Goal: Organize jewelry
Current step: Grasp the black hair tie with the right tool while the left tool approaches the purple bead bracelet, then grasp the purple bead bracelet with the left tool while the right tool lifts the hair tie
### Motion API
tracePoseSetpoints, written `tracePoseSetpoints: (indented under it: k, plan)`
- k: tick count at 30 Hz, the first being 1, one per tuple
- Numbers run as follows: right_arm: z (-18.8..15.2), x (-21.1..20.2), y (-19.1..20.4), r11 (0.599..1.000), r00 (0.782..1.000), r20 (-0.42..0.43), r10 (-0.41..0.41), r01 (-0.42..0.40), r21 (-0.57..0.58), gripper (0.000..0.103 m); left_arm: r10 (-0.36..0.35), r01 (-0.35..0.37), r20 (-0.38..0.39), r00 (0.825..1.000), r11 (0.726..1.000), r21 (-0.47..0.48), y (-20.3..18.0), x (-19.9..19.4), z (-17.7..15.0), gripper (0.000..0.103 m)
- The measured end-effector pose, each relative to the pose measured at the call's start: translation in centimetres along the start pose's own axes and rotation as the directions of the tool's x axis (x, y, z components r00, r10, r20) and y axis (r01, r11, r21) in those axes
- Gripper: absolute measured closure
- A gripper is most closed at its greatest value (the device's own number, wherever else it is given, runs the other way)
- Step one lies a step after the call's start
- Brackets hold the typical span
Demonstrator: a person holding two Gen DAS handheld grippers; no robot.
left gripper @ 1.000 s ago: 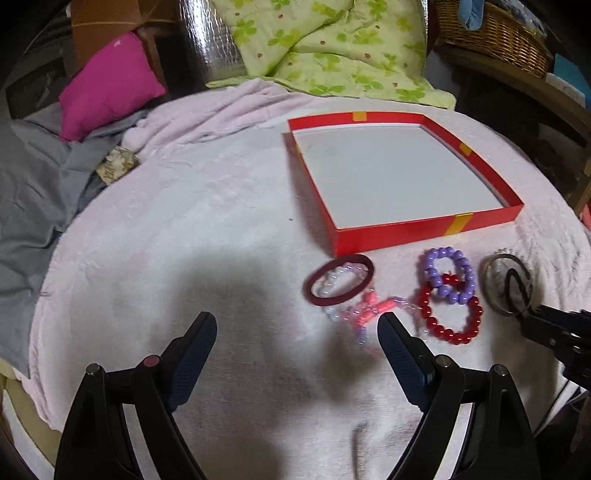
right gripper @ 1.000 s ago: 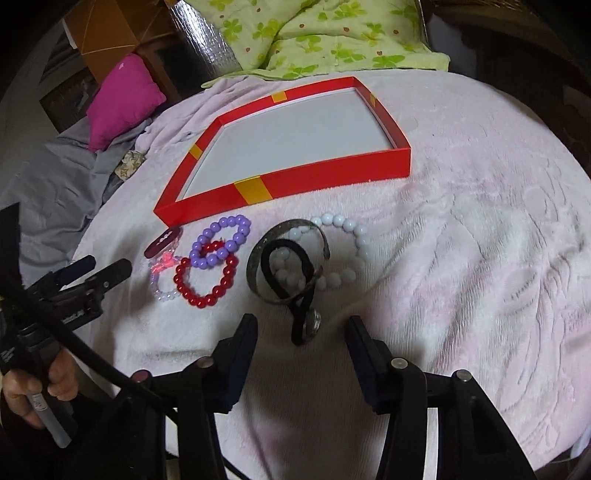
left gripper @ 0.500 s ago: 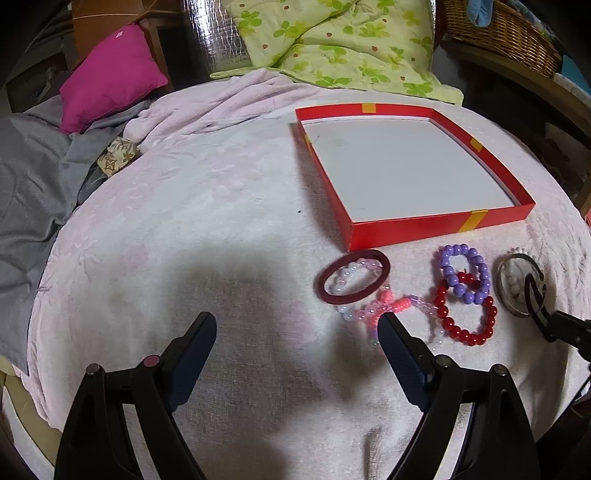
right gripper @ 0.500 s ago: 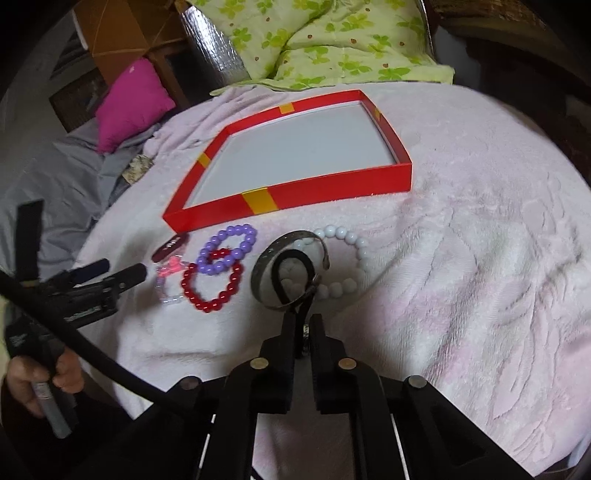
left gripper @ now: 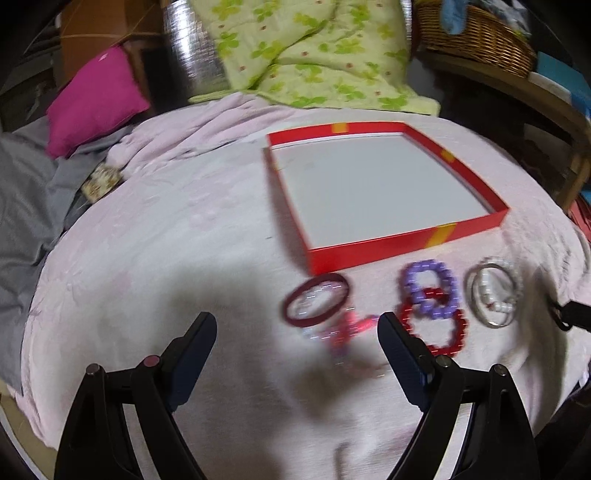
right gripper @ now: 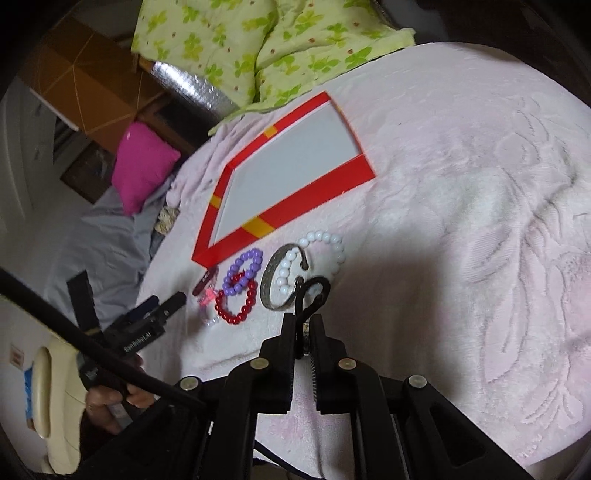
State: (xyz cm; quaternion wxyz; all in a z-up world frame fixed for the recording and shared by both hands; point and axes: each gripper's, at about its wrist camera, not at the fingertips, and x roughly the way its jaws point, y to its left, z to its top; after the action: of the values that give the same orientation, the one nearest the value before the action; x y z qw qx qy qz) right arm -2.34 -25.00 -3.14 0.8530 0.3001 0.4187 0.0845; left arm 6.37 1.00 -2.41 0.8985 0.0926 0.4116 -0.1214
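A red tray [left gripper: 469, 223] [right gripper: 325, 186] with a white floor lies on the pale pink blanket. In front of it lie a dark red bangle [left gripper: 316, 304], a pink-and-clear bead piece [left gripper: 347, 328], a purple bead bracelet [left gripper: 430, 288] [right gripper: 245, 269], a red bead bracelet [left gripper: 437, 330] [right gripper: 236, 302], a silver bangle [left gripper: 493, 295] [right gripper: 275, 282] and a white bead bracelet [right gripper: 325, 247]. My right gripper [right gripper: 303, 326] is shut on a black watch [right gripper: 312, 295], lifted above the blanket. My left gripper [left gripper: 295, 332] is open and empty, just short of the dark red bangle.
A magenta pillow [left gripper: 94, 101], a grey sheet [left gripper: 26, 199] and a green floral quilt [left gripper: 310, 55] lie beyond the blanket. A wicker basket [left gripper: 476, 35] stands at the back right. The right half of the blanket [right gripper: 480, 221] is bare.
My right gripper has shut on the black watch and lifted it off the silver bangle, tilting as it rises. My left gripper stays open, its view shifting a little.
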Motion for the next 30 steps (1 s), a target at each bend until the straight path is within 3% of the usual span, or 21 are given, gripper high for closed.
tracePoseSetpoints:
  k: [4, 11, 17, 19, 21, 23, 30]
  plan:
    - [0.3, -0.9, -0.3, 0.999, 0.999, 0.037, 0.025, -0.026, 0.022, 0.095, -0.053, 0.053, 0.004, 0.999, 0.998, 0.03, -2.0, 0.3, 0.6, 0.014]
    - [0.4, -1.2, -0.2, 0.998, 0.997, 0.061, 0.039, -0.042, 0.05, 0.095, -0.154, 0.156, -0.092, 0.984, 0.988, 0.01, -4.7, 3.1, 2.0, 0.015]
    - [0.7, -0.8, 0.2, 0.997, 0.997, 0.063, 0.049, -0.052, 0.055, 0.095, -0.239, 0.237, -0.144, 0.96, 0.971, -0.03, -5.3, 5.1, 3.1, 0.035]
    - [0.8, -0.7, 0.3, 0.997, 0.997, 0.063, 0.051, -0.055, 0.058, 0.095, -0.237, 0.235, -0.156, 0.959, 0.971, -0.03, -5.5, 5.6, 3.1, 0.048]
    - [0.8, -0.4, 0.3, 0.997, 0.997, 0.058, 0.052, -0.056, 0.061, 0.095, -0.235, 0.236, -0.149, 0.96, 0.972, -0.013, -5.6, 5.7, 3.2, 0.075]
    - [0.9, -0.1, 0.5, 0.997, 0.998, 0.051, 0.048, -0.051, 0.06, 0.095, -0.278, 0.279, -0.155, 0.948, 0.96, -0.017, -5.6, 5.7, 3.3, 0.093]
    - [1.6, 1.2, 1.2, 0.998, 0.998, 0.041, 0.042, -0.044, 0.044, 0.095, -0.314, 0.318, -0.114, 0.943, 0.948, 0.015, -5.4, 4.6, 3.4, 0.093]
